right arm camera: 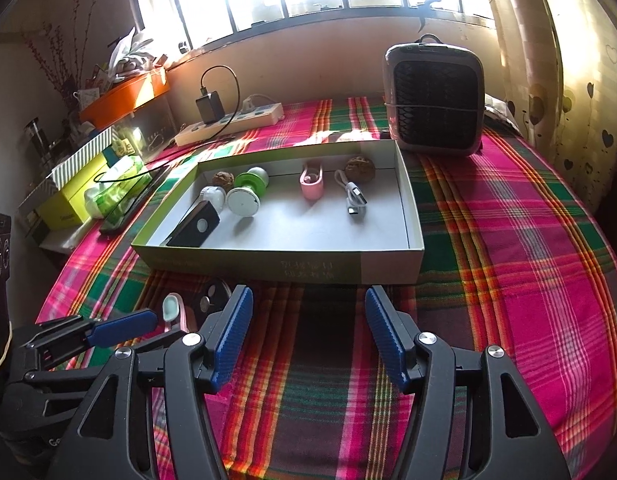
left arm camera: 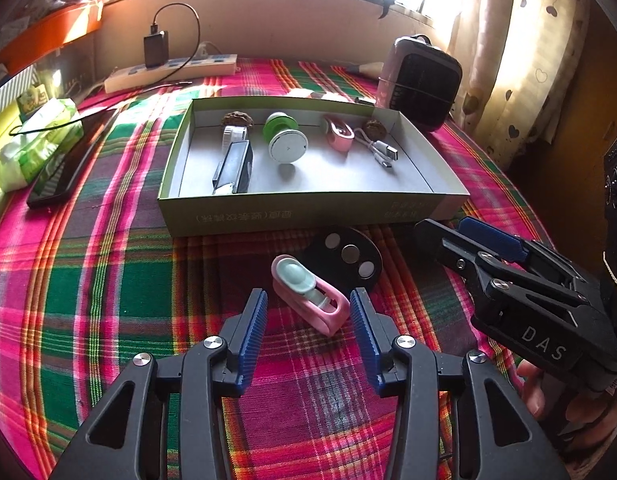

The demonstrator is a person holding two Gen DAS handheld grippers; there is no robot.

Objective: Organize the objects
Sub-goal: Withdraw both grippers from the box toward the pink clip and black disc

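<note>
behind the pink clip (left arm camera: 308, 298) (unheld): black disc (left arm camera: 350, 258), box (left arm camera: 308, 210).

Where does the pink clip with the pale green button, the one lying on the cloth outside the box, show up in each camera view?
Left wrist view: the pink clip lies low in the middle, between the open left gripper fingers.
Right wrist view: pink clip at lower left, mostly hidden behind the left gripper.
Shared landmark: the cardboard box just beyond it.
</note>
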